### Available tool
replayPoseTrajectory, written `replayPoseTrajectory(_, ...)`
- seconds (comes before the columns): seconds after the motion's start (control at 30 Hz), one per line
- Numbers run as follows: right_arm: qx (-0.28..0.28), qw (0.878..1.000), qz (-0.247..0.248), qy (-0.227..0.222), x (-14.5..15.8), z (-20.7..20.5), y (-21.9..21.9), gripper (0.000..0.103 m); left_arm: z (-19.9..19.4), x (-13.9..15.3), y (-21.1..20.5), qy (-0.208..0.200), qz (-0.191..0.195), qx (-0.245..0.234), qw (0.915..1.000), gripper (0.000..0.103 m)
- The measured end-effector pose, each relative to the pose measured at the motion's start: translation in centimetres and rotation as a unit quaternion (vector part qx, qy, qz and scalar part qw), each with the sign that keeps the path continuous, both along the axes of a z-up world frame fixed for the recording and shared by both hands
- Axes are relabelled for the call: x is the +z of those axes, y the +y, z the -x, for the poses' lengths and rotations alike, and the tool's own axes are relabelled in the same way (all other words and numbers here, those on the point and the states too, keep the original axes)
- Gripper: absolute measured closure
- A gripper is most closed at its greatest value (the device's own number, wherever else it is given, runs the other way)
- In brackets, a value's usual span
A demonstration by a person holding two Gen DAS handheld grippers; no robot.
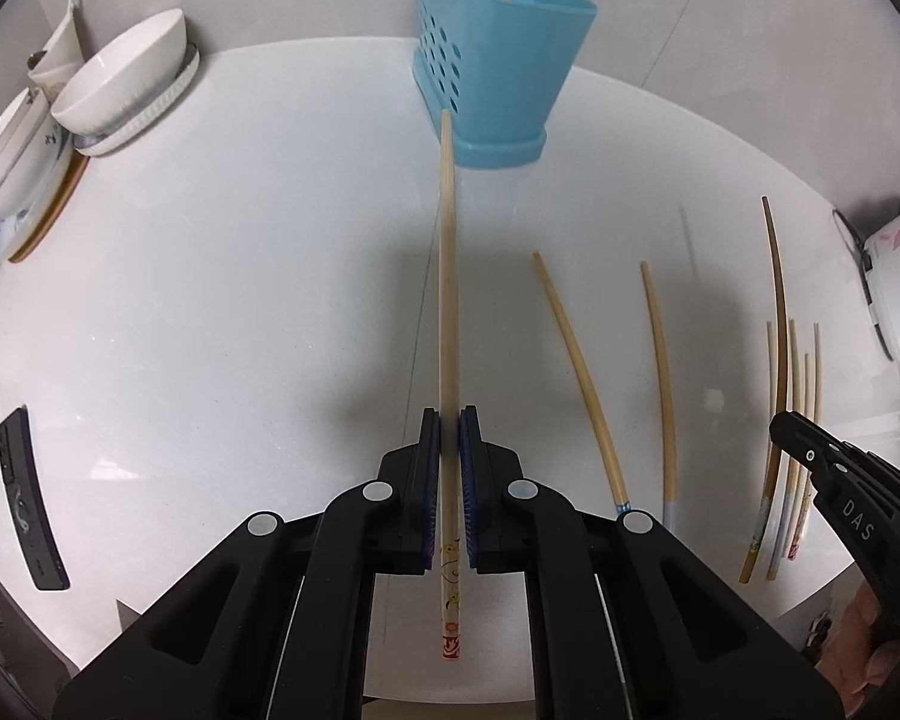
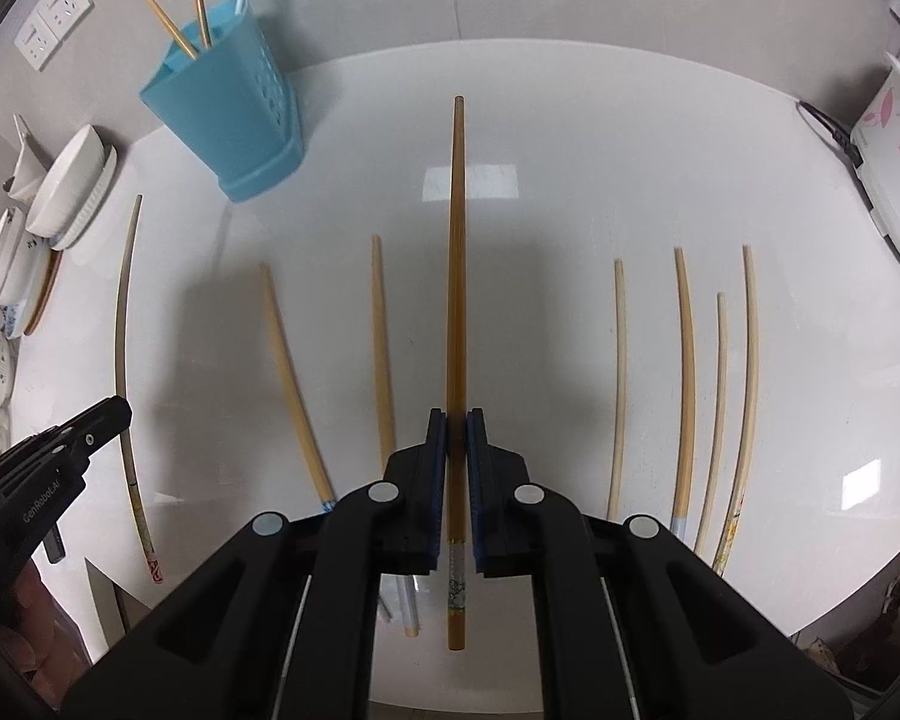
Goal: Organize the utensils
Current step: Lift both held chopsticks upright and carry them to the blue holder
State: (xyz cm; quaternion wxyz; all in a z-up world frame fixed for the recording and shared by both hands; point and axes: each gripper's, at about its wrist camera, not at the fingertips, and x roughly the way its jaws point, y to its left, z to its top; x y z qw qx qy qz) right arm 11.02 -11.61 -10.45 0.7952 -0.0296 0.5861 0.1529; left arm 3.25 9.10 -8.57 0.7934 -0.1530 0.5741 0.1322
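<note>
Step in hand: both grippers carry one chopstick each, clear of the white countertop (image 2: 570,138); delivery to the holder looks like the coming move.
Left gripper (image 1: 450,420): jaws clenched on a pale bamboo chopstick (image 1: 447,276), gripped near its decorated butt end, which shows red and yellow print behind the pads.
Right gripper (image 2: 456,420): jaws clenched on a darker amber chopstick (image 2: 457,252), held near its patterned butt end.
Key relation: in the left wrist view the pale chopstick's long axis runs straight toward 12 o'clock, its tip just short of the blue utensil holder (image 1: 498,60) at 12 o'clock. In the right wrist view the holder sits well off at 10 o'clock from the amber chopstick's tip.
Nearer hand: the left, by my reading; its stick is already lined up with the holder.
Holder: blue plastic, perforated on one wall, standing on a drip base, with two golden chopsticks and a white handle already inside.
Next move calls for: tipping the stick upright over the opening, narrow tip down.
Still on the counter: two chopsticks with blue-banded ends at 5 o'clock of the holder in the left view, and four more pale ones (image 2: 684,384) right of the amber stick in the right view.
Off-task: stacked white bowls (image 1: 126,78) at 9 o'clock.
</note>
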Motion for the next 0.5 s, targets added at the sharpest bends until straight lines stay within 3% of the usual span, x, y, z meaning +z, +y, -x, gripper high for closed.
replayPoseTrajectory(0.5, 0.017, 0.997, -0.032, -0.064, 6.0, -3.7, 2.3, 0.097, -1.3, 6.4, 0.3, -0.068, -0.013, 0.011, 0.9976, 0.097)
